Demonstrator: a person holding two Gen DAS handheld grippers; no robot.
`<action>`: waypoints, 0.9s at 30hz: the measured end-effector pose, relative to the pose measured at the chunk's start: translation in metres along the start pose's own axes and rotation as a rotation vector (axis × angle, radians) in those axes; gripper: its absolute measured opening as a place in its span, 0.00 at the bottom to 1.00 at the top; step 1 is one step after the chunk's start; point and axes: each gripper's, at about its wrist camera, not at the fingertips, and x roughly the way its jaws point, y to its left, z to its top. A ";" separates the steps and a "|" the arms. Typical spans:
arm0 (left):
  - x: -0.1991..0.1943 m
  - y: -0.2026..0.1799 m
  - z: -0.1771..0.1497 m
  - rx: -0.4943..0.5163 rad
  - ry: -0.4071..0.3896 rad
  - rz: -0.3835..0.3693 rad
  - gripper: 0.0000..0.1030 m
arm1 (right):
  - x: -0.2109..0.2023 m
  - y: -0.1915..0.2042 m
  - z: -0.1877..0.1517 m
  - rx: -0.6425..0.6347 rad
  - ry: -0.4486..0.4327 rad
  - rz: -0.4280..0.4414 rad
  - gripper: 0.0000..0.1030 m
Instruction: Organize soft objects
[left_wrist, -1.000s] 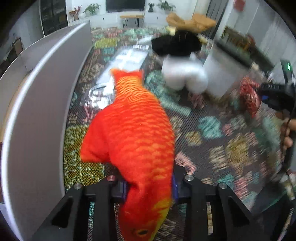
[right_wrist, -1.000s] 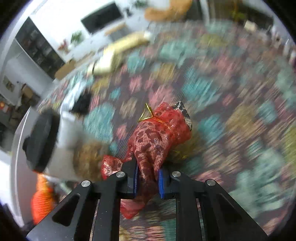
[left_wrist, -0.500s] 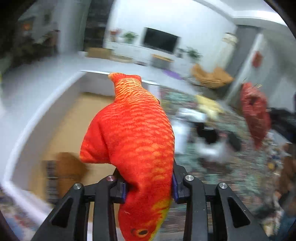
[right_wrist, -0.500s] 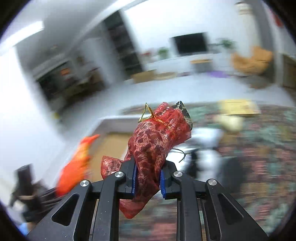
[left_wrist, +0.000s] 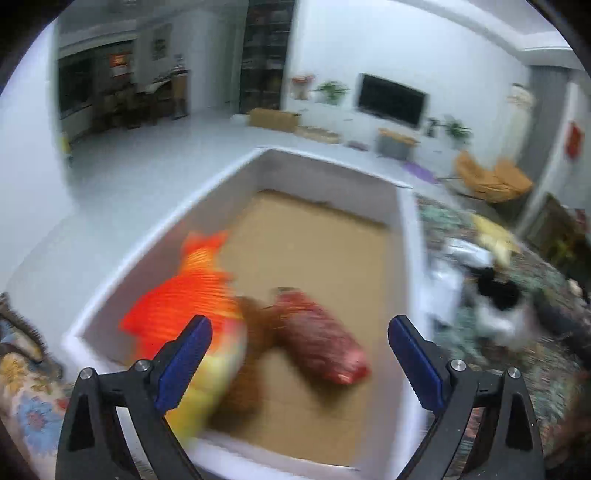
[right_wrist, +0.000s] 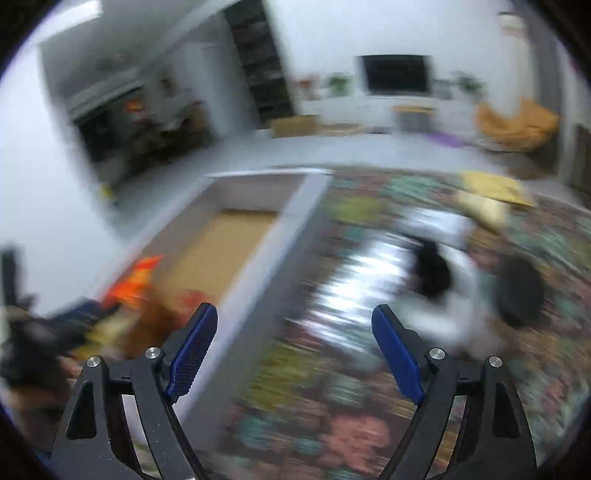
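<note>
An orange plush fish (left_wrist: 184, 306) lies in the white box (left_wrist: 404, 236) at its near left, blurred. A red lace pouch (left_wrist: 321, 339) lies beside it on the cardboard floor, with a brown soft thing (left_wrist: 255, 332) between them. My left gripper (left_wrist: 299, 354) is open and empty above the box's near end. My right gripper (right_wrist: 295, 343) is open and empty over the patterned rug, right of the box (right_wrist: 291, 214). The fish (right_wrist: 133, 284) shows blurred at the left in the right wrist view.
A black and white plush (left_wrist: 495, 299) lies on the patterned rug (left_wrist: 546, 354) right of the box; it also shows in the right wrist view (right_wrist: 436, 280). A yellow cushion (right_wrist: 487, 199) and a shiny plastic bag (right_wrist: 354, 280) lie on the rug. Furniture stands far behind.
Both grippers have opened. The fish and the red pouch have dropped out of them into the white box. The right gripper has swung to the right over the rug.
</note>
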 end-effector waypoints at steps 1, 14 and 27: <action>-0.003 -0.018 -0.004 0.024 0.004 -0.054 0.93 | -0.002 -0.020 -0.015 0.032 0.002 -0.069 0.85; 0.093 -0.209 -0.097 0.384 0.235 -0.259 0.94 | 0.024 -0.200 -0.101 0.427 0.116 -0.512 0.85; 0.161 -0.203 -0.107 0.433 0.174 -0.189 1.00 | 0.050 -0.216 -0.114 0.359 0.108 -0.572 0.90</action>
